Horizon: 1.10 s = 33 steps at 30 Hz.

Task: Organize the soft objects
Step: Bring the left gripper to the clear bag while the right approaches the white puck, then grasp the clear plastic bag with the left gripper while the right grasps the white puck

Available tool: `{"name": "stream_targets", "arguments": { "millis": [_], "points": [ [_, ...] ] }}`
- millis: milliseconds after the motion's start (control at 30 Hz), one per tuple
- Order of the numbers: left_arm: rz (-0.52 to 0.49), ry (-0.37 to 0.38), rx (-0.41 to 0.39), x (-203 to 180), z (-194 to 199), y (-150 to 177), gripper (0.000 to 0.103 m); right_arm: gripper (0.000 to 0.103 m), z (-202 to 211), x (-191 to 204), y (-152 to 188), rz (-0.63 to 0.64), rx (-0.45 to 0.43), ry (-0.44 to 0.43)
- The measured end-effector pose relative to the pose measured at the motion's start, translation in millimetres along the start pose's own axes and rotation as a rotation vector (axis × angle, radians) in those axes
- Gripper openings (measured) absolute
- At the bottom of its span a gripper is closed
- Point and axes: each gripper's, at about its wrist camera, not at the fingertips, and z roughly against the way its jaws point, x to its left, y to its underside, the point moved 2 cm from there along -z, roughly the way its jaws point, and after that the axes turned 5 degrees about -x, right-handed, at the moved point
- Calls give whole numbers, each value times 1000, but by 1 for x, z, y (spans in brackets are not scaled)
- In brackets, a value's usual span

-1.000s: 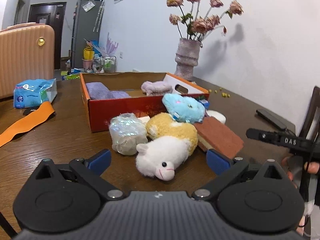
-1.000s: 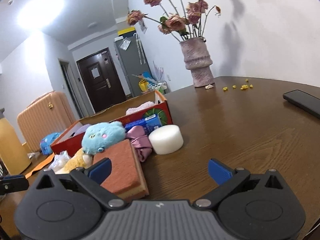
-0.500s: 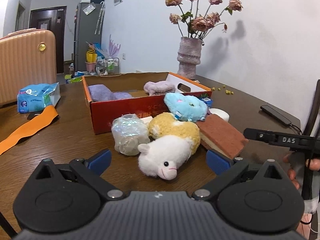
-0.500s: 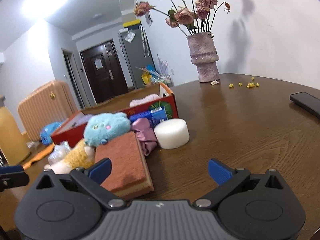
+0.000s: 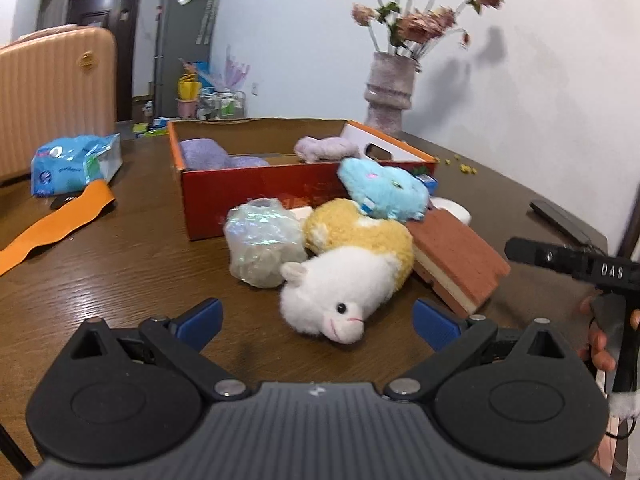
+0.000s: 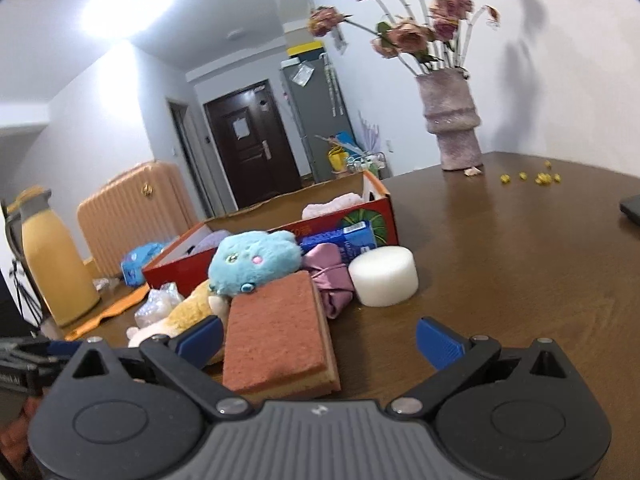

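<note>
The left gripper point(image 5: 316, 318) is wide open and holds nothing. The white plush sheep point(image 5: 340, 292) lies on the desk point(image 5: 120, 264) right at its 12 o'clock. A shiny wrapped ball point(image 5: 262, 246) sits at the sheep's 10 o'clock, touching it. The blue plush point(image 5: 382, 190) rests on the sheep's yellow back. The red box point(image 5: 256, 188) stands behind them. The right gripper point(image 6: 318, 340) is open and empty too. The brown sponge point(image 6: 276, 330) lies between its fingers, and the white foam block point(image 6: 384, 276) sits at 1 o'clock.
</note>
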Motion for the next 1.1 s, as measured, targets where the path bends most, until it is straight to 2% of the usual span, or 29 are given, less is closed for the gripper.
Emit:
{"name": "stream_targets", "arguments": {
  "millis": [67, 133, 167, 233, 300, 367, 400, 467, 533, 633, 700, 767, 833, 867, 967, 1100],
  "points": [
    [13, 0, -17, 2, 0, 0, 103, 98, -6, 5, -5, 35, 10, -29],
    [27, 8, -35, 3, 1, -1, 103, 87, -11, 13, -11, 89, 3, -75],
    [41, 25, -45, 5, 1, -2, 103, 87, -15, 17, -17, 121, -5, -103],
    [96, 67, -59, 9, 0, -9, 103, 83, -24, 22, -29, 143, -16, -155],
    [159, 71, -59, 11, -5, -16, 102, 79, -38, 25, -42, 152, -8, -199],
    [198, 27, -53, 13, -12, -21, 96, 74, -54, 25, -51, 146, 1, -211],
    [210, -13, -48, 14, -18, -23, 90, 69, -60, 24, -55, 139, 10, -218],
    [221, -115, -22, 19, -33, -28, 86, 65, -67, 21, -59, 146, 15, -246],
    [224, -199, -25, 21, -46, -31, 86, 65, -71, 14, -61, 169, 10, -245],
    [214, -210, -15, 22, -61, -37, 86, 65, -81, -1, -65, 207, 20, -205],
    [231, -214, 3, 24, -69, -40, 81, 65, -90, -21, -71, 195, 40, -181],
    [238, -209, 14, 28, -76, -38, 74, 65, -97, -40, -76, 145, 65, -187],
    [242, -181, 18, 30, -78, -30, 62, 66, -97, -48, -76, 131, 64, -212],
    [247, -163, 31, 31, -79, -27, 53, 66, -97, -50, -74, 145, 63, -205],
    [257, -128, 36, 31, -80, -22, 48, 66, -103, -50, -65, 233, 92, -148],
    [230, -117, 39, 25, -78, -23, 44, 62, -112, -41, -53, 290, 156, -140]
  ]
}}
